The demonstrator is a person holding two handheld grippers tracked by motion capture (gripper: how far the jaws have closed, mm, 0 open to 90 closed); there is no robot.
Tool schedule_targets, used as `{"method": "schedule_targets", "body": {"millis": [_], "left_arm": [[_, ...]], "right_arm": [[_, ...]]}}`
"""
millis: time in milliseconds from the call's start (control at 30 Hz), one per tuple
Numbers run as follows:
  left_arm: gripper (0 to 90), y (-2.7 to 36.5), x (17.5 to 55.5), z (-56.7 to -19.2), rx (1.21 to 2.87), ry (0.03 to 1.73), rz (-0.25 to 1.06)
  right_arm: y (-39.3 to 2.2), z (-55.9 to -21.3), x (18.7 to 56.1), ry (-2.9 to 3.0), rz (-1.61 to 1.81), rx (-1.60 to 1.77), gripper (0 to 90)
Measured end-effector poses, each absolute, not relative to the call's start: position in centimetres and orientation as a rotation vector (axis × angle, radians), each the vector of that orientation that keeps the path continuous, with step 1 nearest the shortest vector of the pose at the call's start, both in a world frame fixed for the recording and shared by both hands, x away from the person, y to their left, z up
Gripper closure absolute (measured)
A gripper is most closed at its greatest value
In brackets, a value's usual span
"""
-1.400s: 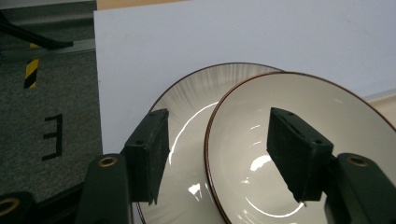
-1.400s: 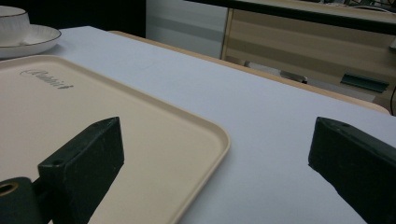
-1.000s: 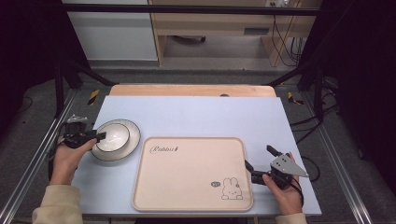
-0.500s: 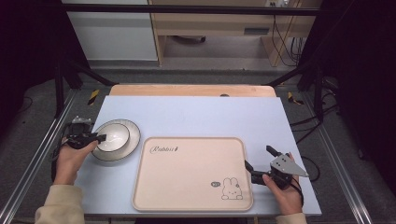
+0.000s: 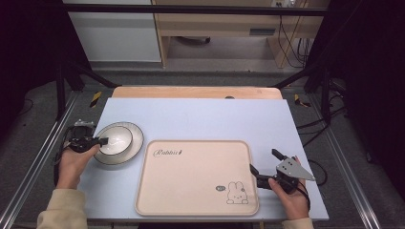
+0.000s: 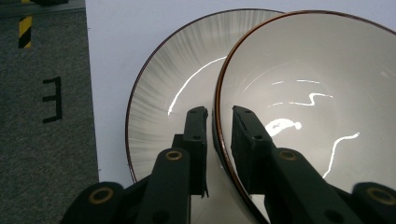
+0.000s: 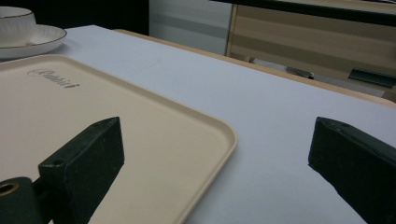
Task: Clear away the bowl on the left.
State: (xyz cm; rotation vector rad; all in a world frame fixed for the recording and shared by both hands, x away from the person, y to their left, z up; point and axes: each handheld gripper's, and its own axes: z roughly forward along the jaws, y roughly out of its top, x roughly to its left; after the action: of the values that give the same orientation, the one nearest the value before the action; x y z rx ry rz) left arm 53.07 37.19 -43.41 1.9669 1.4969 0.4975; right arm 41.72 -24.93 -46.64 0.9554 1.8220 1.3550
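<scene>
A white bowl (image 5: 113, 139) with a thin dark rim sits in a ribbed white plate (image 5: 135, 137) at the table's left. My left gripper (image 5: 98, 141) is shut on the bowl's near rim (image 6: 220, 121), with one jaw inside the bowl (image 6: 317, 93) and one outside over the plate (image 6: 159, 93). A cream tray (image 5: 191, 186) with a rabbit print lies front and centre. My right gripper (image 5: 263, 161) stands open at the tray's right edge. In the right gripper view (image 7: 219, 163) one jaw is over the tray (image 7: 93, 107) and the other over bare table, with nothing held.
The pale blue table top (image 5: 205, 119) stretches behind the tray, with a wooden strip (image 5: 196, 92) along its far edge. Metal frame rails (image 5: 38, 162) run along both sides. The bowl (image 7: 14, 21) and plate (image 7: 44, 39) are far off in the right gripper view.
</scene>
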Motion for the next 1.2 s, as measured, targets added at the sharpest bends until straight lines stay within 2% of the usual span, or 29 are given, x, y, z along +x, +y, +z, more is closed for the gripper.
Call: {"method": "schedule_targets", "body": {"millis": [333,1200], "left_arm": [[82.2,37.28,53.05,-43.43,1.956,1.511,0.500],[82.5,37.44,52.60,-42.86,1.873,1.490,0.520]], "right_arm": [[-24.92,-46.63,41.72,1.821,1.358,0.959,3.6],[-25.22,-46.53,41.67,1.797,1.367,0.973,3.6]]}}
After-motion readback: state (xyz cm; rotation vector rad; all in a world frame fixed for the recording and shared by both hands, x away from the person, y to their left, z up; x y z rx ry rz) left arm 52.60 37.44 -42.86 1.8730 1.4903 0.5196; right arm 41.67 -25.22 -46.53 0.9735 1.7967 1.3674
